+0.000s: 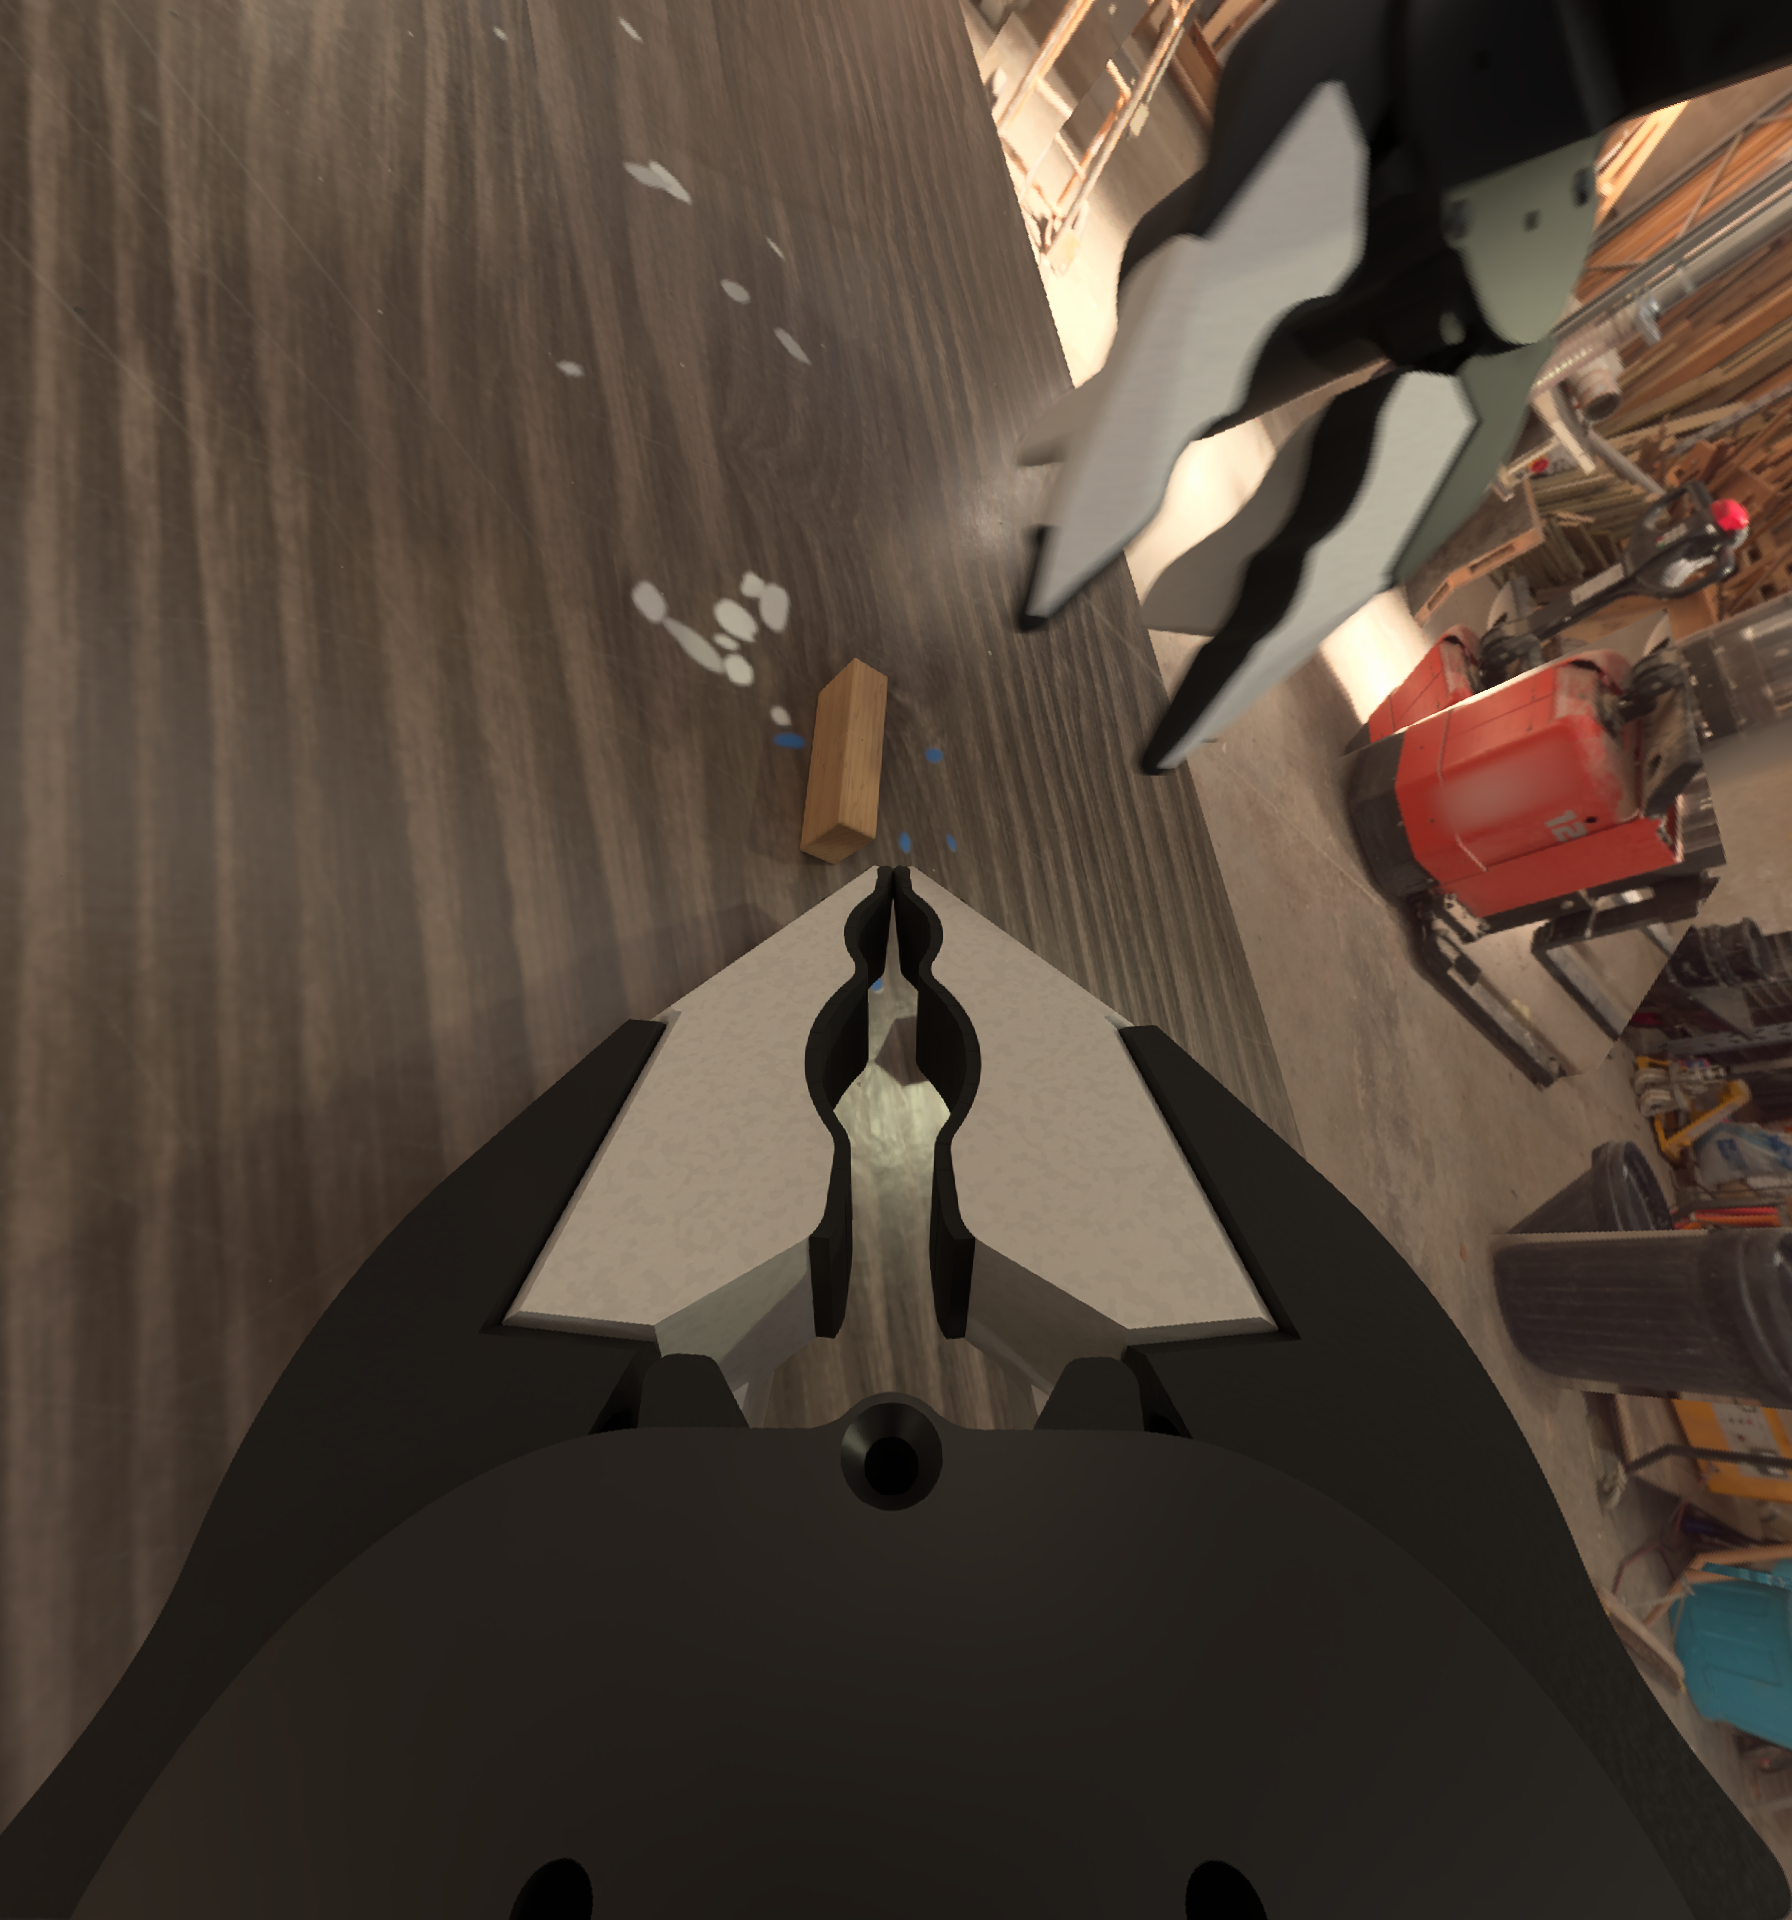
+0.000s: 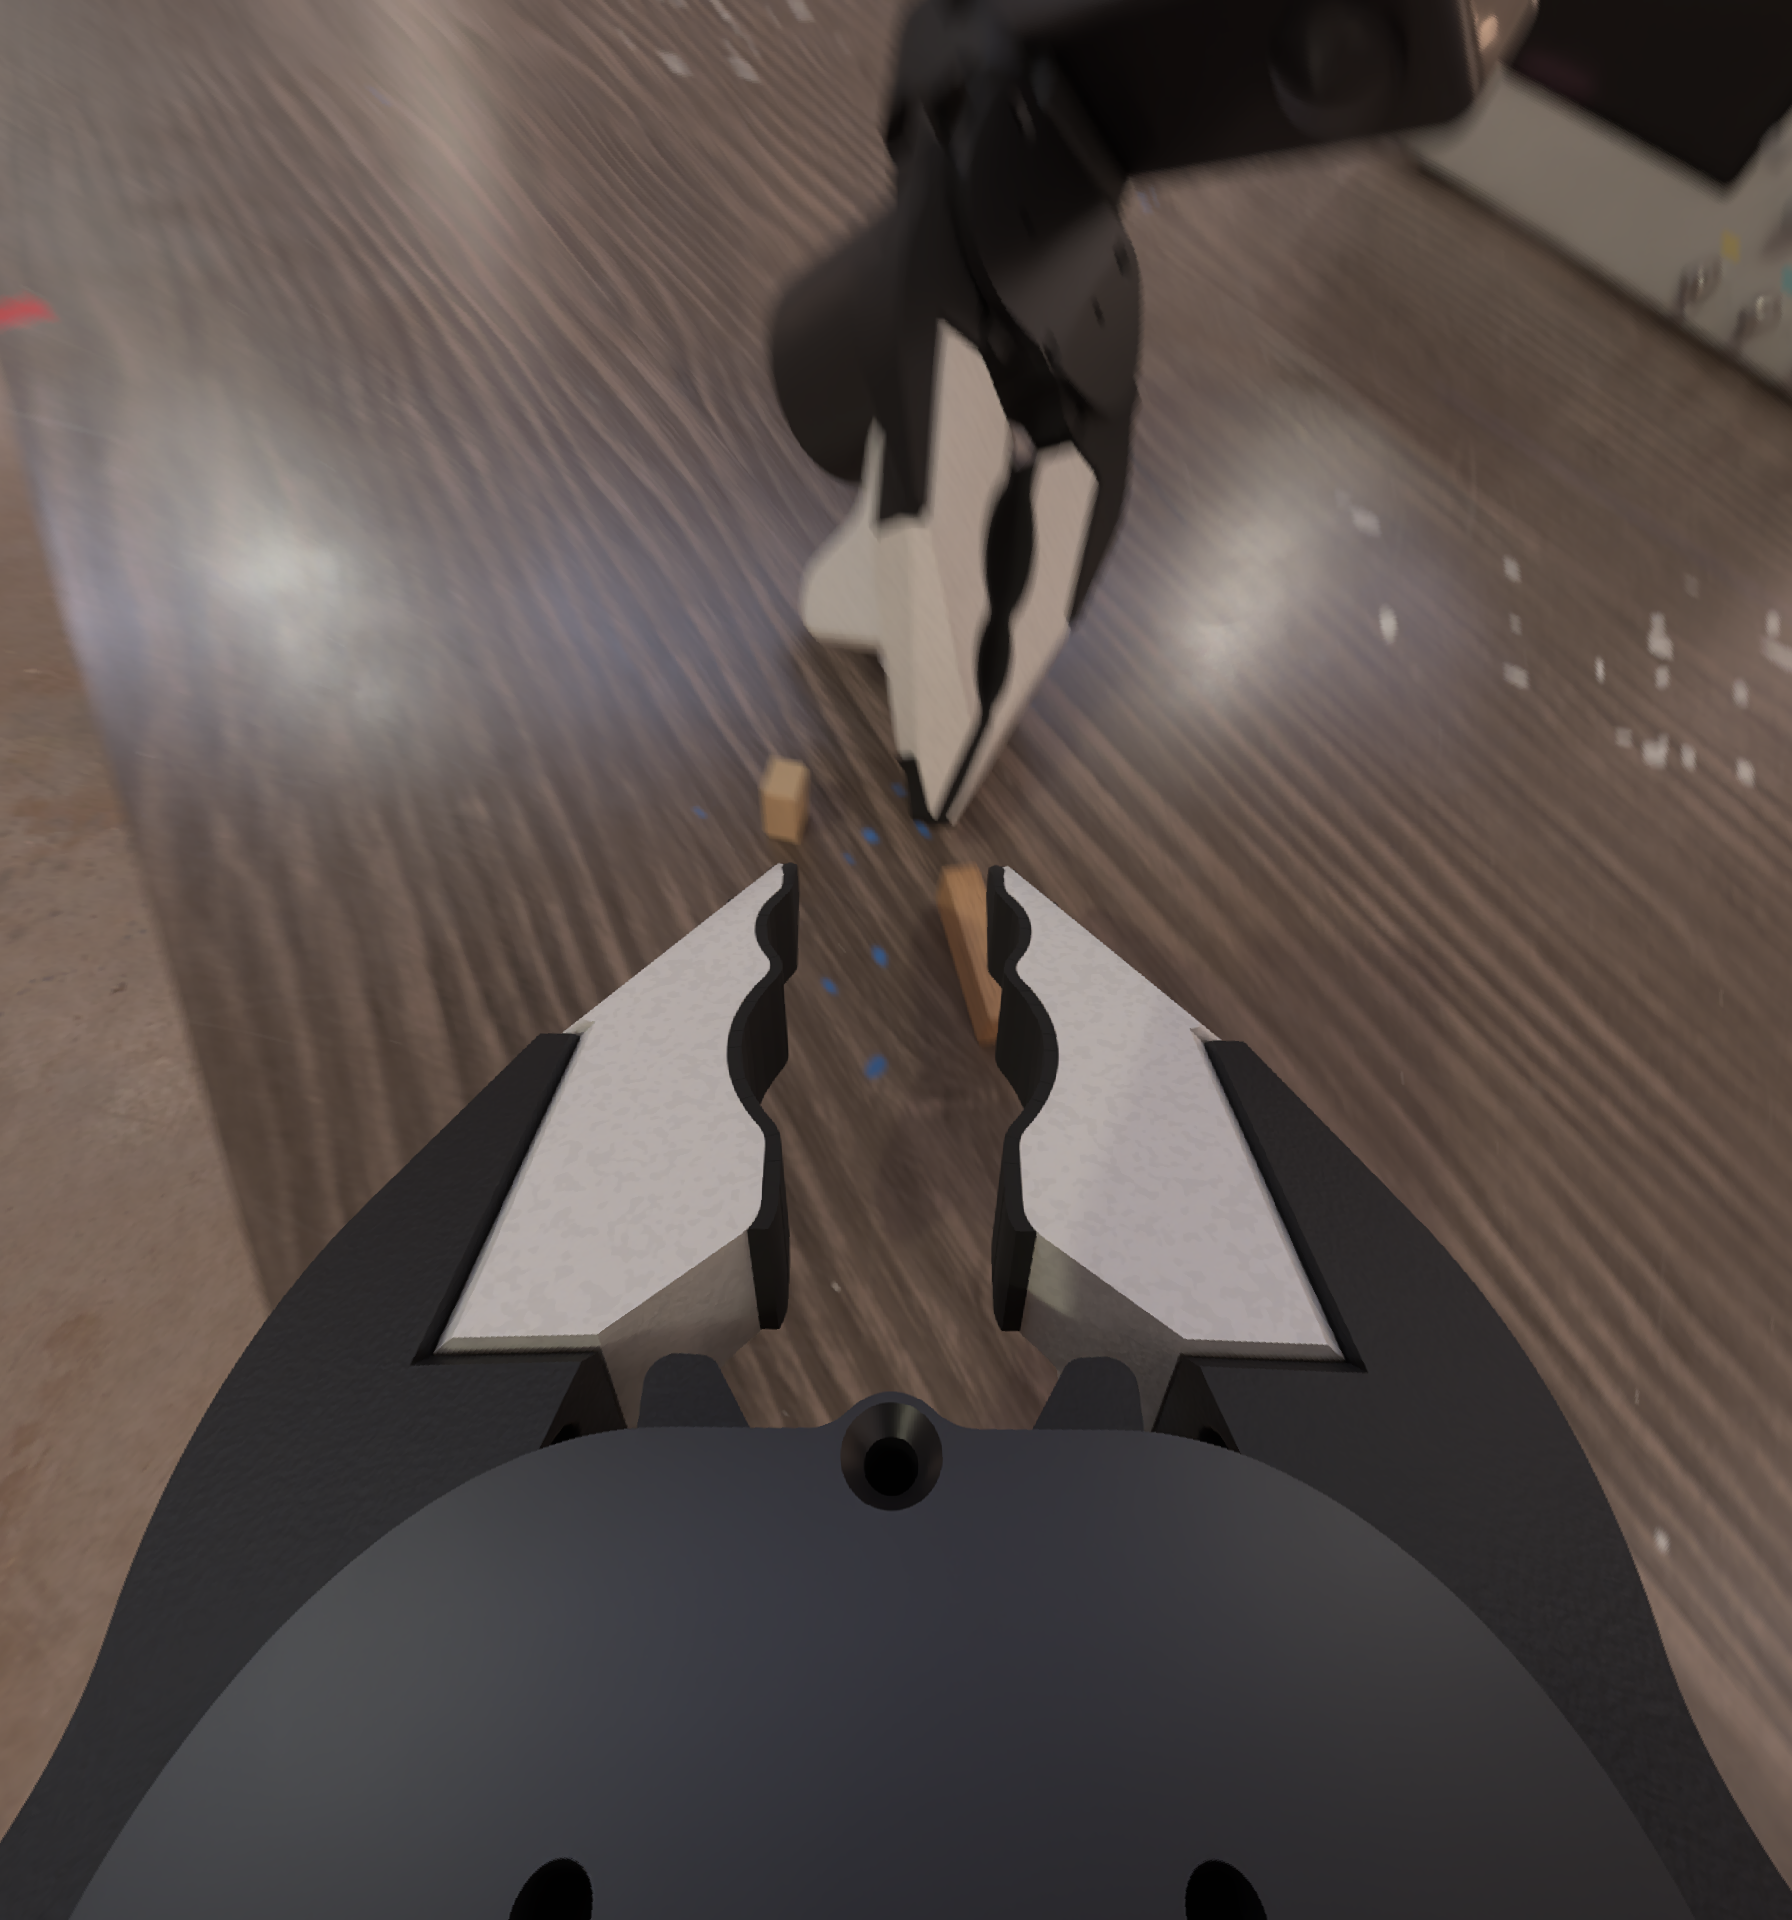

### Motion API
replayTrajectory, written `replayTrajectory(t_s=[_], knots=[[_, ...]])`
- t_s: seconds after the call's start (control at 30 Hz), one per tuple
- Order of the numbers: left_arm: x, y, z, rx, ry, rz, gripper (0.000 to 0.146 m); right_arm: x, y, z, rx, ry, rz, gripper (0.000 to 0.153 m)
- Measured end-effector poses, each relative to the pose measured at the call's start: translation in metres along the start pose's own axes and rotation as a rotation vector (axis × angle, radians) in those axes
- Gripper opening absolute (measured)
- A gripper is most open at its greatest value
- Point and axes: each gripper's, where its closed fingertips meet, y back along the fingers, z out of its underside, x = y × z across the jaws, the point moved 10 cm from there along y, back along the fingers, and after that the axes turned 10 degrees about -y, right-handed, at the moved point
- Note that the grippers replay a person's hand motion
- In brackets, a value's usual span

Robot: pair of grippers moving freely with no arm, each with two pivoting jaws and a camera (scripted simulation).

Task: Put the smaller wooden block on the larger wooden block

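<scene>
The larger wooden block is a long light-wood bar lying on the dark wood-grain table, just beyond my left gripper, which is shut and empty. In the right wrist view the larger block lies partly behind my right fingertip. The smaller wooden block sits apart, just ahead and left of my right gripper, which is open and empty above the table. The left gripper points down beside both blocks. The right gripper hovers open at upper right. The smaller block does not show in the left wrist view.
The table edge runs diagonally on the right, with a workshop floor, a red machine and bins beyond. White flecks and blue flecks mark the tabletop. A pale box stands far right.
</scene>
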Motion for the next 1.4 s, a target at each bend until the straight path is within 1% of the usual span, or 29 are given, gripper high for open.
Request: replayTrajectory(t_s=[0.07,0.1,0.17,0.23,0.3,0.4,0.47,0.53,0.7,0.87,1.13,1.33,1.4], knots=[[0.0,0.0,0.0,-0.002,-0.002,-0.002,0.0,-0.01,0.003,-0.012,0.041,0.037,-0.046,0.032],[0.0,0.0,0.0,-0.003,-0.005,-0.005,0.0,-0.016,0.0,-0.017,0.036,0.043,-0.058,0.031],[0.0,-0.001,-0.001,-0.005,-0.008,-0.009,0.0,-0.025,-0.014,-0.024,-0.026,0.052,-0.054,0.03],[0.0,-0.001,-0.001,-0.005,-0.01,-0.012,0.0,-0.032,-0.032,-0.025,-0.13,0.082,-0.038,0.03],[0.0,-0.001,-0.001,-0.007,-0.012,-0.013,0.0,-0.034,-0.046,-0.024,-0.201,0.093,0.031,0.029],[0.0,-0.002,-0.002,-0.01,-0.016,-0.017,0.0,-0.034,-0.057,-0.02,-0.261,0.037,0.08,0.026],[0.0,-0.003,-0.003,-0.012,-0.021,-0.019,0.0,-0.034,-0.06,-0.017,-0.263,-0.025,0.086,0.025],[0.0,-0.004,-0.003,-0.013,-0.025,-0.022,0.0,-0.035,-0.062,-0.015,-0.231,-0.1,0.084,0.025],[-0.001,-0.004,-0.004,-0.013,-0.028,-0.023,0.0,-0.036,-0.068,-0.015,-0.234,-0.156,0.091,0.024],[-0.001,-0.005,-0.005,-0.015,-0.036,-0.027,0.0,-0.038,-0.072,-0.012,-0.266,-0.155,0.114,0.022],[-0.001,-0.005,-0.006,-0.015,-0.038,-0.027,0.0,-0.036,-0.073,-0.011,-0.258,-0.175,0.122,0.018],[-0.002,-0.006,-0.006,-0.015,-0.038,-0.027,0.0,-0.036,-0.074,-0.011,-0.26,-0.174,0.13,0.013],[-0.002,-0.006,-0.006,-0.014,-0.038,-0.027,0.0,-0.036,-0.074,-0.011,-0.263,-0.169,0.132,0.009]])
